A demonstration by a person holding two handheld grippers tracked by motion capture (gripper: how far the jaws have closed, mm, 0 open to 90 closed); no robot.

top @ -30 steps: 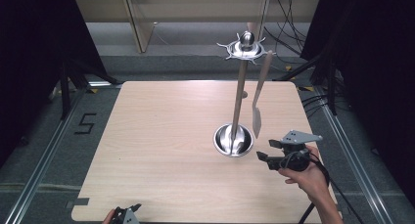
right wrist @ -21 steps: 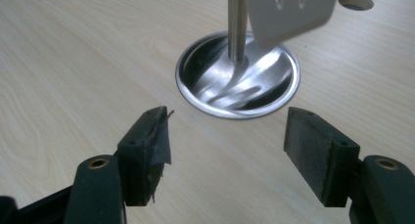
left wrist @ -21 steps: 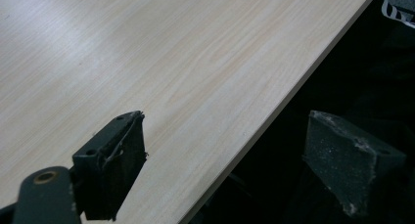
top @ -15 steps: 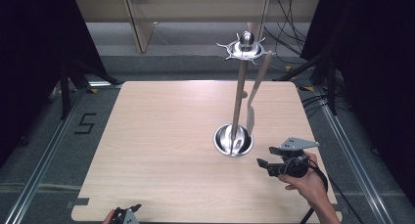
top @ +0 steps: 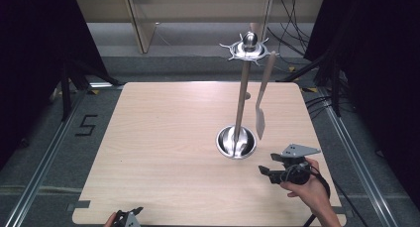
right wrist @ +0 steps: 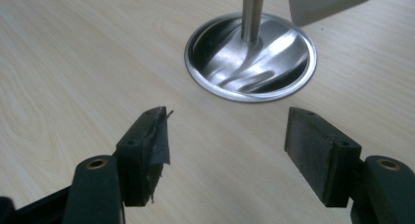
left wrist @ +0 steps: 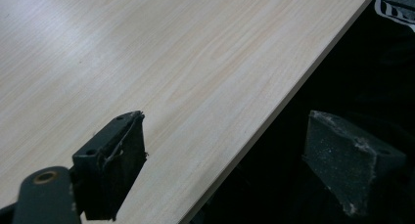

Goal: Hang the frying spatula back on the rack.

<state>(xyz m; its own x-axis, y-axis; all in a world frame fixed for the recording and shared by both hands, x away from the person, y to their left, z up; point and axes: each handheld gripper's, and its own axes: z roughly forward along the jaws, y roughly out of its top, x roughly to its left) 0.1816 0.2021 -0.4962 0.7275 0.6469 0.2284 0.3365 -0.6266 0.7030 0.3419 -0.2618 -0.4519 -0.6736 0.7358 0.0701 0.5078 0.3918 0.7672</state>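
A steel utensil stand rises from a round base (top: 236, 141) (right wrist: 250, 57) on the wooden table (top: 163, 138), its pole ending in a ring of hooks (top: 249, 47). A pale spatula (top: 261, 95) hangs from one hook, and its blade (right wrist: 325, 1) is clear of the table. My right gripper (top: 268, 165) (right wrist: 230, 145) is held low, just near and right of the base, pointing left. Its jaws are open with nothing between them. My left gripper (top: 127, 218) (left wrist: 230, 160) is open at the table's near edge, one jaw over the wood and the other past the edge.
Metal rails (top: 44, 157) run along both sides of the table, with a "5" marked on the floor (top: 85, 125) at the left. Cables (top: 297, 28) and furniture legs stand behind the far edge. Bare wood (left wrist: 147, 62) spreads left of the stand.
My right gripper has drawn back slightly toward the near edge, away from the stand. The hanging spatula has swayed a little. The left gripper has stayed put.
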